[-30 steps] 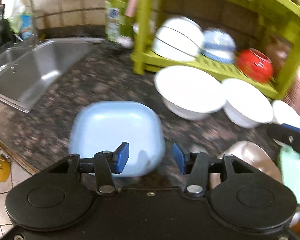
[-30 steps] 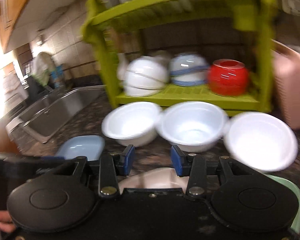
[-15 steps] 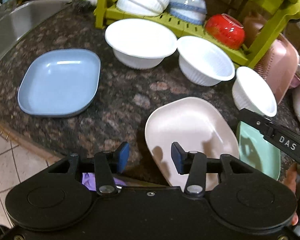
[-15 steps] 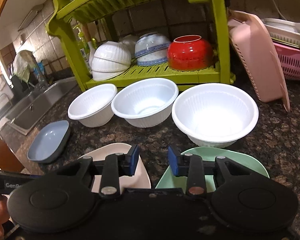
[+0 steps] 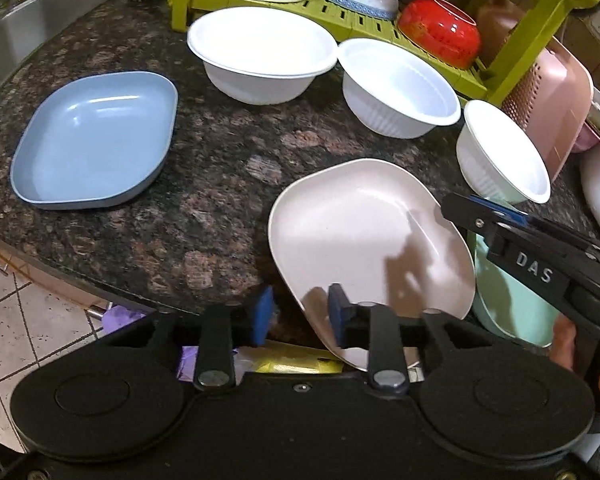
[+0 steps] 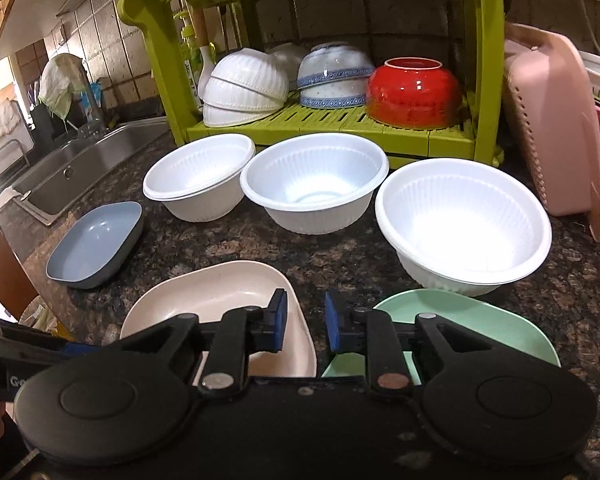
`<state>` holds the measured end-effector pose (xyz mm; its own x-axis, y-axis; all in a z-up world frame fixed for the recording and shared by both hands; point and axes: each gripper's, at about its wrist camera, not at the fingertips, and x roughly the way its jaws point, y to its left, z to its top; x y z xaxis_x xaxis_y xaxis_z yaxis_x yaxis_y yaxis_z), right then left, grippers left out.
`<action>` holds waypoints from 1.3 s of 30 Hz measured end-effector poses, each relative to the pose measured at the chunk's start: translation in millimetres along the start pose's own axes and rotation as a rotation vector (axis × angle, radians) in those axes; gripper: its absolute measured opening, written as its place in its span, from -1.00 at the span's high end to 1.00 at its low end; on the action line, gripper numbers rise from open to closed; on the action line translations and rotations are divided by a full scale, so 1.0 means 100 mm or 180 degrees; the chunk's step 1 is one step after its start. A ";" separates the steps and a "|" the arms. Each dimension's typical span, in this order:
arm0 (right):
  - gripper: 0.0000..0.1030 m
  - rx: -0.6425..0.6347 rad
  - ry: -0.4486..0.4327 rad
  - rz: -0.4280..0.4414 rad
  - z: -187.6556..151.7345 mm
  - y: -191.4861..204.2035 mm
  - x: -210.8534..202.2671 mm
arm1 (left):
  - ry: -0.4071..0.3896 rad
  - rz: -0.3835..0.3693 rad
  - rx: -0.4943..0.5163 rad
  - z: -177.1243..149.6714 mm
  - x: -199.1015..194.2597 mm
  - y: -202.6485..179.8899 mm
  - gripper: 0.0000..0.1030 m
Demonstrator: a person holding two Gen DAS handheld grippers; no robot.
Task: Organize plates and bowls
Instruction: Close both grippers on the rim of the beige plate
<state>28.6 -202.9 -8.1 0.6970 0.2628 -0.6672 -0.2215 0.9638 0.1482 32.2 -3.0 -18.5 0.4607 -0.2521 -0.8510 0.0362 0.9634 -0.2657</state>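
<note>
Three white bowls [image 6: 314, 188] stand in a row on the dark granite counter [image 5: 220, 168] before the green rack [image 6: 328, 132]. A blue plate [image 5: 94, 140] lies at the left, a beige plate [image 5: 364, 228] at the front, a mint plate [image 6: 476, 320] to its right. My left gripper [image 5: 298, 314] is open at the counter's front edge, its right finger over the beige plate's near rim. My right gripper [image 6: 306, 320] is open, hovering between the beige plate [image 6: 220, 292] and the mint plate. Nothing is held.
On the rack's lower shelf sit upturned white bowls [image 6: 244, 84], a blue-patterned bowl [image 6: 334, 76] and a red bowl [image 6: 414, 92]. A steel sink [image 6: 76, 168] lies at the left. A pink basket [image 6: 556, 128] leans at the right. Tiled floor [image 5: 28, 328] shows below the counter edge.
The left gripper has swung from over the blue plate rightward and back to the beige plate's near rim. The right gripper has drawn back and settled; both stay open.
</note>
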 end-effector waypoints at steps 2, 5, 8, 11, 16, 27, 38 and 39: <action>0.58 -0.0018 0.0011 -0.0006 0.00 0.02 0.02 | -0.0004 -0.0021 0.0025 0.00 0.01 -0.01 0.54; 0.60 -0.0038 0.0044 -0.0017 0.00 0.03 0.06 | -0.0052 0.0006 0.0079 0.01 0.02 -0.01 0.61; 0.60 -0.0049 0.0116 -0.0018 0.00 0.04 0.12 | -0.0104 0.0027 0.0151 0.02 0.04 -0.02 0.64; 0.61 -0.0055 0.0178 -0.0042 -0.01 0.05 0.18 | -0.0134 0.0033 0.0189 0.04 0.05 -0.01 0.66; 0.63 -0.0067 0.0209 -0.0075 -0.03 0.06 0.22 | -0.0223 0.0123 0.0199 0.10 0.08 0.04 0.66; 0.62 -0.0110 0.0231 -0.0085 -0.06 0.08 0.26 | -0.0318 0.0182 0.0194 0.19 0.14 0.09 0.65; 0.64 -0.0193 0.0260 -0.0080 -0.12 0.20 0.26 | -0.0405 0.0221 0.0331 0.10 0.11 0.07 0.54; 0.66 -0.0181 0.0264 -0.0084 -0.11 0.21 0.27 | -0.0411 0.0220 0.0332 0.09 0.11 0.07 0.54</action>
<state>34.7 -176.0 -31.2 0.6447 0.2304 -0.7289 -0.2438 0.9657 0.0896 45.8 1.6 -25.5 0.5752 -0.1774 -0.7986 0.0891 0.9840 -0.1544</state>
